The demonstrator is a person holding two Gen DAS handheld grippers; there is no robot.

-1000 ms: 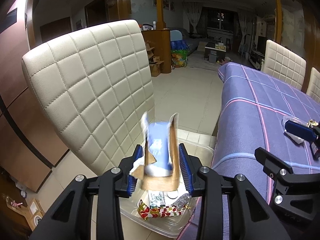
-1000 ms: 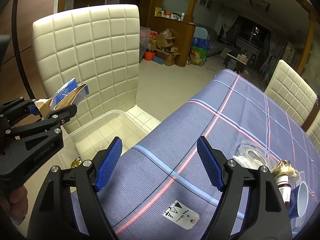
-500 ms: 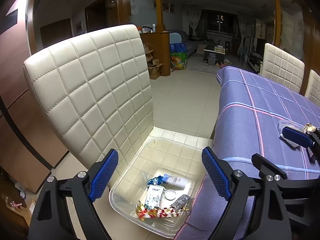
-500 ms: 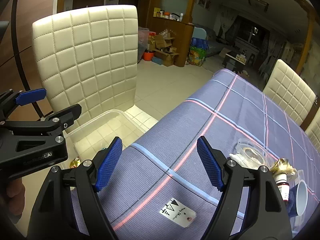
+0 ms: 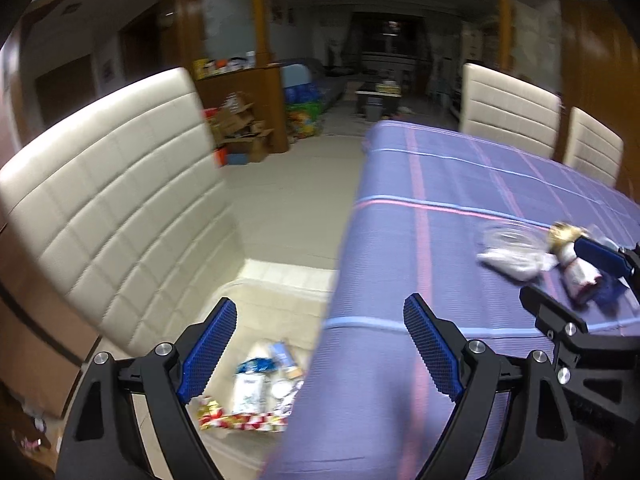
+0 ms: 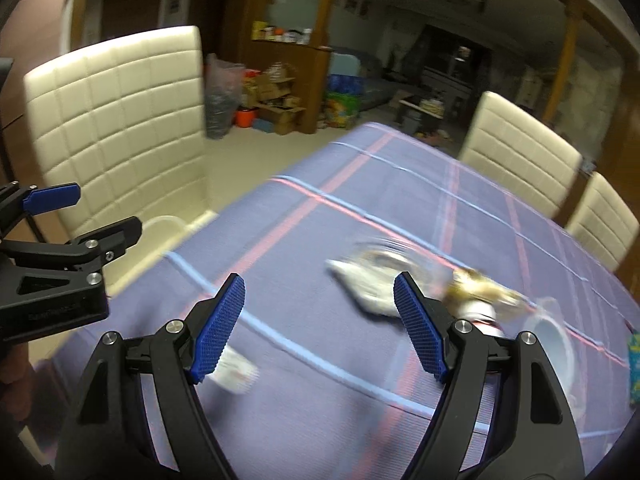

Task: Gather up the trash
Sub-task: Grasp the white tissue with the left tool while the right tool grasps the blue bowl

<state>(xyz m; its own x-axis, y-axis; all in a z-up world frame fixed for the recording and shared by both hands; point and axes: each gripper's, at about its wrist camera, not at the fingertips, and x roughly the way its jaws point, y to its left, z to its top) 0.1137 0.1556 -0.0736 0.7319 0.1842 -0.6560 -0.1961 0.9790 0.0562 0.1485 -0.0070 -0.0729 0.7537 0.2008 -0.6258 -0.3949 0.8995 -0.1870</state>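
Note:
My left gripper (image 5: 318, 308) is open and empty, over the table's edge, with the clear plastic bin (image 5: 280, 270) on the floor below to its left. Several wrappers and packets (image 5: 250, 392) lie in the bin. My right gripper (image 6: 319, 280) is open and empty above the purple plaid tablecloth (image 6: 360, 200). Ahead of it on the cloth lie a crumpled white wrapper (image 6: 368, 286), a gold wrapper (image 6: 476, 282), a small bottle (image 6: 482, 314) and a white cup (image 6: 554, 340). A small white card (image 6: 236, 372) lies under its left finger. Everything is blurred by motion.
A cream quilted chair (image 5: 112, 200) stands behind the bin. Two more cream chairs (image 6: 520, 160) line the table's far side. Boxes and clutter (image 5: 240, 136) sit by a wooden cabinet across the tiled floor. A blue item (image 6: 634, 360) shows at the right edge.
The left gripper opened and the blue and brown packet it held dropped into the bin. Both views have since swung right, toward the table and the trash on it.

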